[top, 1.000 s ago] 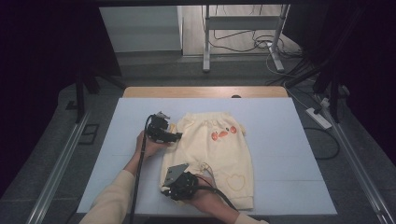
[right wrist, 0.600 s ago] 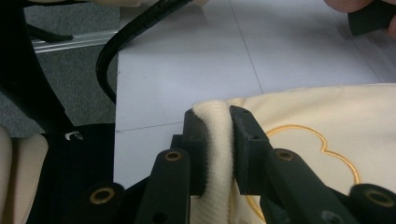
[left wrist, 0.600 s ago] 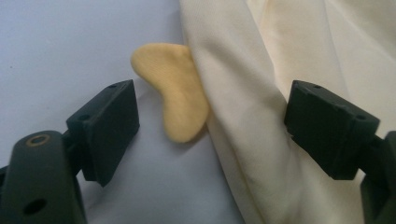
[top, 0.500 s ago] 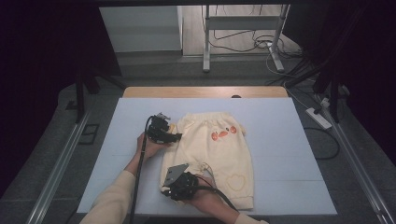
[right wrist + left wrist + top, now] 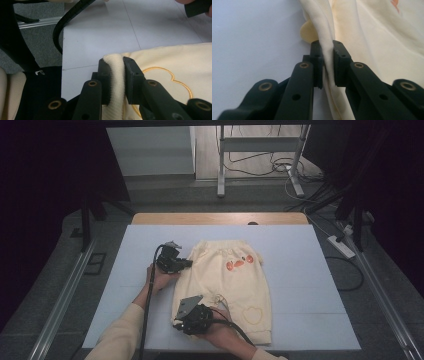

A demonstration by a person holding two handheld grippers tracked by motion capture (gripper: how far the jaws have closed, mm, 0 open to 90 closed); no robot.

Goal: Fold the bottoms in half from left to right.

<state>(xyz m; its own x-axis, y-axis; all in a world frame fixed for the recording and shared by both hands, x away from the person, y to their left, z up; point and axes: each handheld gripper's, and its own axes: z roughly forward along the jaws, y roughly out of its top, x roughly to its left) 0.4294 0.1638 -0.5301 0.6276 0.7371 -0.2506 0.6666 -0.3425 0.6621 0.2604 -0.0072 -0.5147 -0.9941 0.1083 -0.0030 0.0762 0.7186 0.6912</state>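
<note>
- A cream sweatshirt [image 5: 230, 280] lies flat near the middle of the pale blue-white table mat [image 5: 310, 270], its body running from far to near.
- The cloth looks soft and matte; an orange print [image 5: 238, 263] sits on the far part and an outlined heart shape [image 5: 253, 315] in yellow-orange stitching on the near right part.
- The left gripper [image 5: 187, 263] reaches the garment's far left edge. In the left gripper view its black jaws are pressed together on a thin, smooth fold of the sweatshirt [image 5: 372, 40], which runs up between them.
- The right gripper [image 5: 176, 322] sits at the near left corner of the garment. In the right gripper view its jaws pinch a thick ribbed band [image 5: 115, 72], the knit ridges plain to see, with a stitched curve [image 5: 172, 77] just to the right.
- The black jaws are blocky, hard plastic with brass-coloured rivets.
- A black cable [image 5: 148, 310] trails from the left gripper toward the near edge.
- The near left corner of the cloth is hidden under the right gripper and hand [image 5: 220, 332] in the high view.
- A small rounded cream flap [image 5: 308, 32] beyond the left jaws is too blurred to make out.
- The sleeves of the person are cut off at the bottom edge.
</note>
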